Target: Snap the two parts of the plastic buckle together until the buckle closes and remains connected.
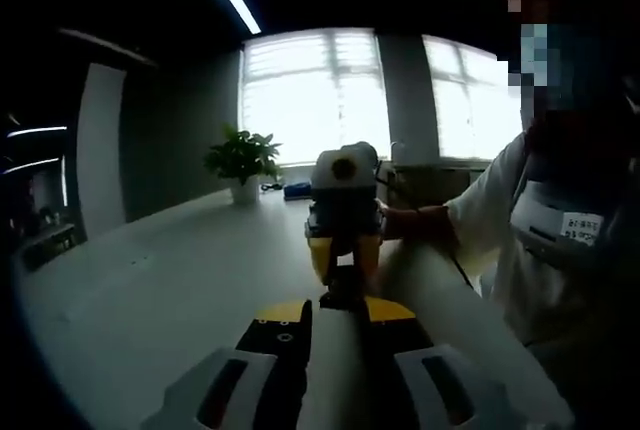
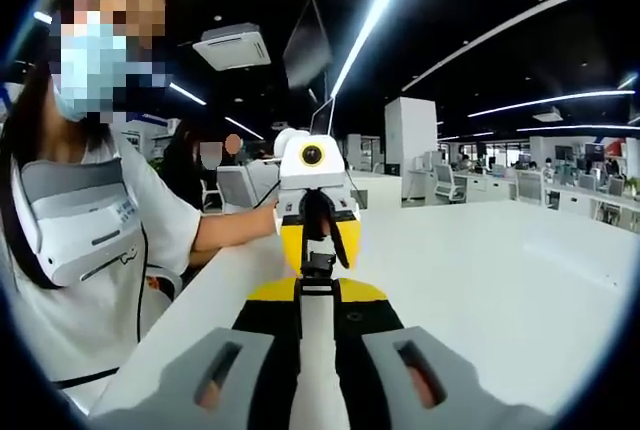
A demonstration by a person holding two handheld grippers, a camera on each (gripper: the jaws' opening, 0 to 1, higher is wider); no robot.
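Left gripper view: buckle point(image 1: 341, 288) held between both grippers' closed, facing tips.

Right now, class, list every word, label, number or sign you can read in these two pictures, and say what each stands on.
No text can be read.
White badge on the person's vest, left gripper view: dark characters, too blurred to read.
Grey panel on the vest, right gripper view: small marks, too small to read.
Left gripper, right gripper, black buckle: no lettering visible.
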